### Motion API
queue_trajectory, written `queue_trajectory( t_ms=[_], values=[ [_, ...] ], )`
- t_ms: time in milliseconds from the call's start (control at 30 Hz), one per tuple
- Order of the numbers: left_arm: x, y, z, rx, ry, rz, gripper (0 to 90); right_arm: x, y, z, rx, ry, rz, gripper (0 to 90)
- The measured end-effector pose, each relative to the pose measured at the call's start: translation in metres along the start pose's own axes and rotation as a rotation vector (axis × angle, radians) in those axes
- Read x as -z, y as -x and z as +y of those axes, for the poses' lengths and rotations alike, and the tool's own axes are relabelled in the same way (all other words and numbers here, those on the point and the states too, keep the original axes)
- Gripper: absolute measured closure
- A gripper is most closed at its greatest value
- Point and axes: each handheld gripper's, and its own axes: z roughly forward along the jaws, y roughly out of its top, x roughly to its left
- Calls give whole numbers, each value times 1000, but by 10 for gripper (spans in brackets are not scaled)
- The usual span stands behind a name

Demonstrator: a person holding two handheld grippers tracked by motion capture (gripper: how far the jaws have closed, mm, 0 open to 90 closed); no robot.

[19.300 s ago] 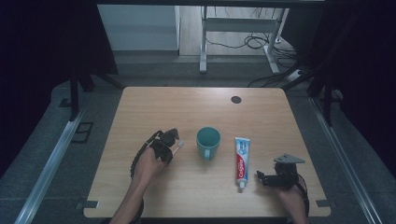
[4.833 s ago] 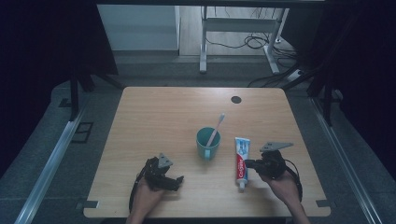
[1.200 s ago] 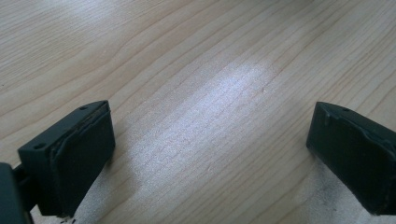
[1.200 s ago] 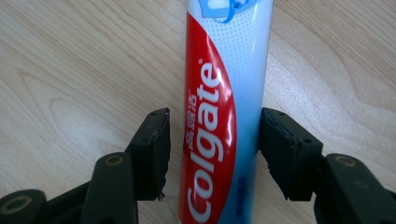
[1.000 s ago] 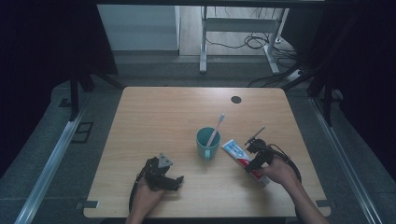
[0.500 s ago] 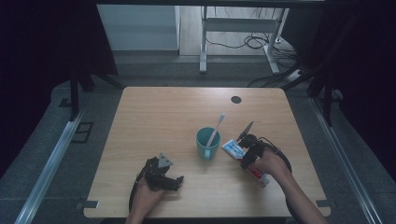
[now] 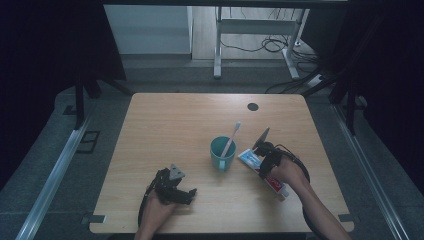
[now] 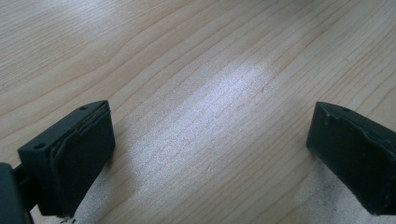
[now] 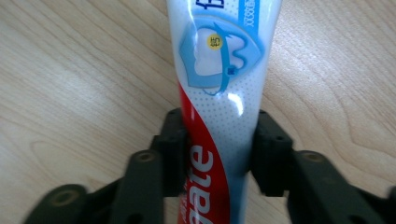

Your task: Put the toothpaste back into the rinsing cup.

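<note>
The left gripper [image 7: 172, 187] rests low over the near edge of the tabletop [image 7: 175, 120], fingers [image 8: 74, 154] spread wide with bare wood grain between them. To the right, a little farther in, the right gripper [image 7: 264, 159] has its fingers [image 9: 173, 149] closed against both sides of the toothpaste tube [image 9: 219, 93]; they have just been closing, with the tube between them. The tube lies flat on the tabletop, running diagonally, its red near end under the person's right hand [image 7: 290, 175] and its white end pointing toward the teal cup [image 7: 222, 154]. The cup stands upright just beside the tube, holding a toothbrush [image 7: 232, 137] that leans up and to the right. Farther back, a dark round disc [image 7: 253, 106] sits in the tabletop.
</note>
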Motion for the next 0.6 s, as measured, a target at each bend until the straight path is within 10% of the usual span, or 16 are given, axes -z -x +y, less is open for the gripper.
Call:
queue_trajectory(
  t_ms=[600],
  values=[
    [0, 0, 0, 4, 2, 1, 12, 10, 3, -8, -3, 54, 20, 713]
  ],
)
